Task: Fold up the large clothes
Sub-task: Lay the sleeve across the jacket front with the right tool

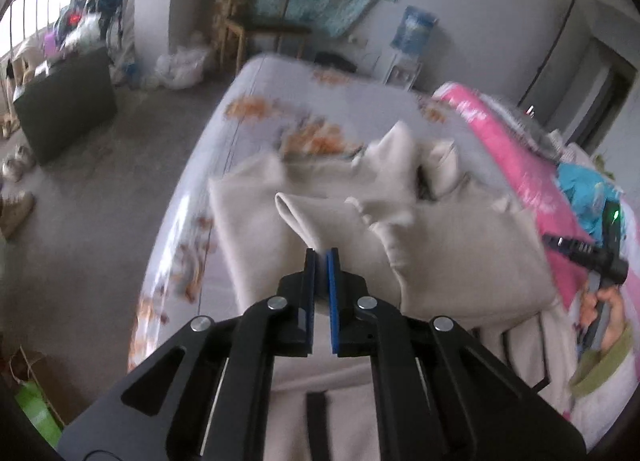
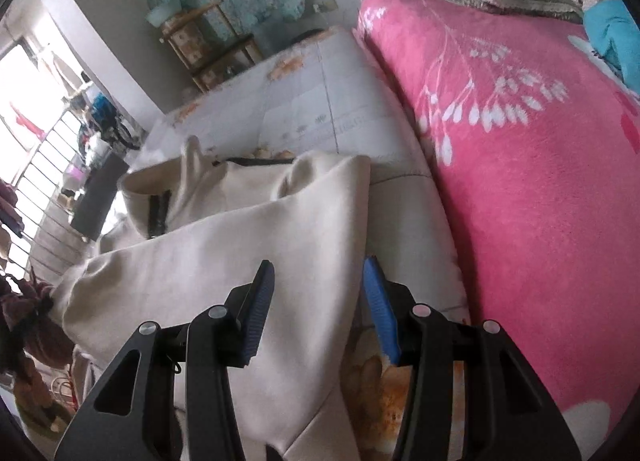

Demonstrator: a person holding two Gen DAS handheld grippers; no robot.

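Black left gripper point(image 1: 322, 255) with blue pads is clenched on a raised fold of the cream fleece garment point(image 1: 440, 245) spread on the floral mattress point(image 1: 256, 109). Right gripper point(image 2: 320, 281), jaws apart, straddles the garment's edge; it should pinch firmly there so both corners lift evenly.

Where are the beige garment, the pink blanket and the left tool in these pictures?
beige garment point(image 2: 240, 261): right wrist view, on its broad folded panel.
pink blanket point(image 2: 540, 201): right wrist view, on its plain middle.
left tool point(image 1: 322, 255): left wrist view, between its fingertips, pinching a garment fold.
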